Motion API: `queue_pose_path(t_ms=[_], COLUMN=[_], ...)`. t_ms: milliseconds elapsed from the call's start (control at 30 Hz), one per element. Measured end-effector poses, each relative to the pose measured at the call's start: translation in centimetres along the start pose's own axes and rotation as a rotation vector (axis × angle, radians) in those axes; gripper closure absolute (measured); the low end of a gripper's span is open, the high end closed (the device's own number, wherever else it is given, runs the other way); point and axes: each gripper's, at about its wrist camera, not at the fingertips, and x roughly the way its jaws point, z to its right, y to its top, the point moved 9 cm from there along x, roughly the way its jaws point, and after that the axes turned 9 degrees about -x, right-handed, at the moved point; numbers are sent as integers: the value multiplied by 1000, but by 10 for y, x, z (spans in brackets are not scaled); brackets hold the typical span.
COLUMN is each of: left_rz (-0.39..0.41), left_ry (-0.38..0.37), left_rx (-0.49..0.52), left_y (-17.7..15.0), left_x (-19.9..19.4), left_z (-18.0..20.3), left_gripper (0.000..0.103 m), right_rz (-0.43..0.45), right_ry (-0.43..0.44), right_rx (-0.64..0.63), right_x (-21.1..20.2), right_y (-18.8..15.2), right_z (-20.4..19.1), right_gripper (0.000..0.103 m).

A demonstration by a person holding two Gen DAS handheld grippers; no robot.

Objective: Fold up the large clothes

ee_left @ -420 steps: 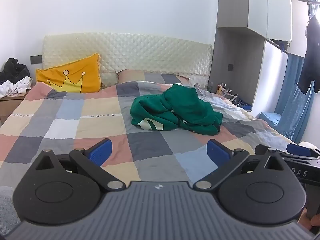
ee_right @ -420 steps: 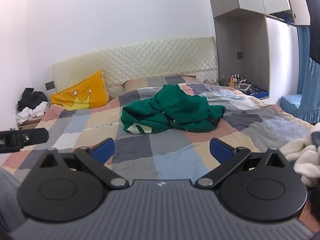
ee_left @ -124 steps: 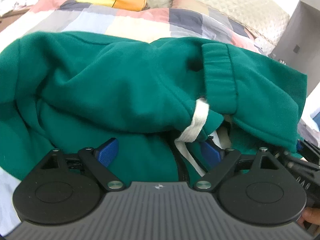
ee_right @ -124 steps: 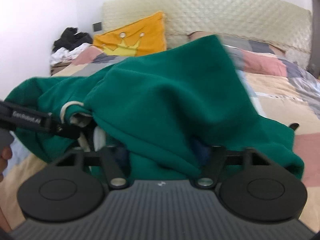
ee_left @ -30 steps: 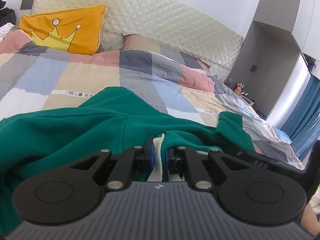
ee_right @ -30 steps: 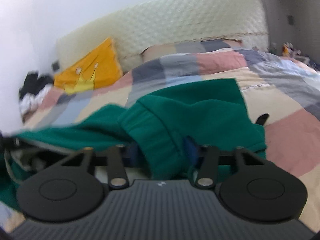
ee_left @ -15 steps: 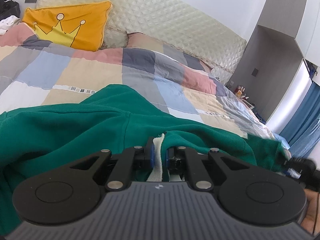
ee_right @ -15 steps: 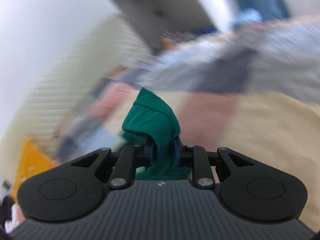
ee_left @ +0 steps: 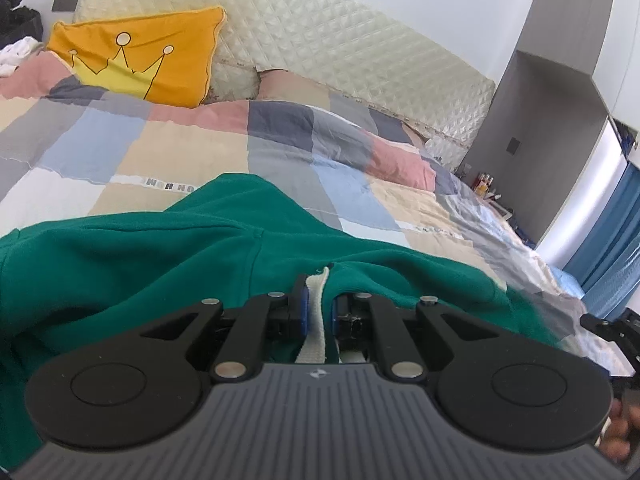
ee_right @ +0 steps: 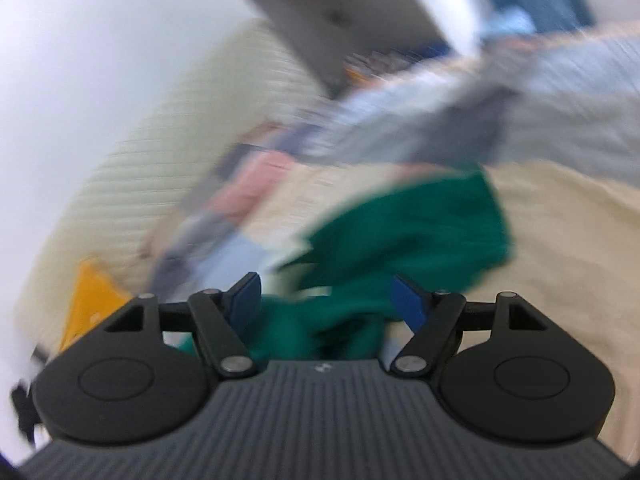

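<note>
A large green garment (ee_left: 168, 256) lies spread over the patchwork bed cover (ee_left: 168, 148). My left gripper (ee_left: 319, 306) is shut on its edge, where a white drawstring (ee_left: 316, 320) runs between the blue pads. In the blurred right wrist view my right gripper (ee_right: 326, 298) has its jaws opening, blue fingertips (ee_right: 404, 300) well apart. A green fold (ee_right: 408, 236) of the same garment lies loose between and beyond them, not pressed by either pad. The right gripper's tip (ee_left: 612, 326) shows at the right edge of the left wrist view.
An orange crown cushion (ee_left: 136, 60) leans on the quilted headboard (ee_left: 320, 52). Grey wardrobe (ee_left: 560, 140) and blue curtain (ee_left: 612, 248) stand to the right of the bed. Dark and white clothes (ee_left: 16, 36) are piled at the far left.
The right gripper, shut on a green fold half a second ago, has let it go and its jaws have spread, still moving sideways. The left gripper has kept its grip and place.
</note>
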Motion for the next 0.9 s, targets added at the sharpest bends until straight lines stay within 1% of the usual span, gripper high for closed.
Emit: queue_pose_path(t_ms=[33, 67, 133, 167, 267, 300, 333, 433, 467, 567, 600, 667, 700, 800, 833, 867, 900], left_rz=[0, 1, 2, 3, 1, 2, 6, 17, 26, 52, 55, 63, 64, 57, 57, 58, 60], left_ry=[-3, -7, -12, -12, -15, -16, -18, -31, -40, -74, -90, -110, -118, -130, -128, -124, -119], left_rx=[-10, -21, -39, -46, -57, -58, -61, -74, -80, -91, -97, -110, -116, -132, -133, -132, -129], left_y=[1, 2, 3, 4, 6, 7, 7, 12, 13, 20, 23, 26, 27, 27, 27, 26, 26], left_x=[-1, -2, -3, -4, -7, -8, -10, -16, -18, -28, -31, -36, -39, -44, -45, -46, -47], left_z=[-1, -2, -4, -5, -6, -6, -6, -5, -4, 0, 1, 2, 2, 0, -1, -2, -3], left_gripper=[91, 91, 91, 91, 92, 92, 92, 92, 92, 92, 92, 93, 93, 93, 93, 93, 93], right_rz=[12, 16, -12, -43, -161, -204, -245, -399, -425, -503, -518, -548, -559, -592, -591, -569, -543], right_ry=[29, 86, 195, 251, 380, 418, 439, 478, 488, 551, 547, 503, 497, 521, 523, 527, 531], right_rx=[-26, -47, -69, -78, -60, -75, -91, -80, -60, -15, -7, -20, -12, 68, 80, 81, 69], right_x=[-7, -10, -13, -13, -9, -8, -5, 10, 7, 9, 8, 14, 15, 32, 37, 40, 43], right_y=[-1, -4, -12, -18, -49, -61, -72, -103, -111, -118, -121, -130, -135, -144, -145, -143, -140], right_z=[-12, -27, -52, -64, -88, -96, -102, -111, -111, -115, -115, -111, -110, -114, -117, -121, -125], right_gripper=[28, 28, 28, 28, 28, 29, 29, 29, 29, 29, 29, 29, 29, 29, 29, 32, 41])
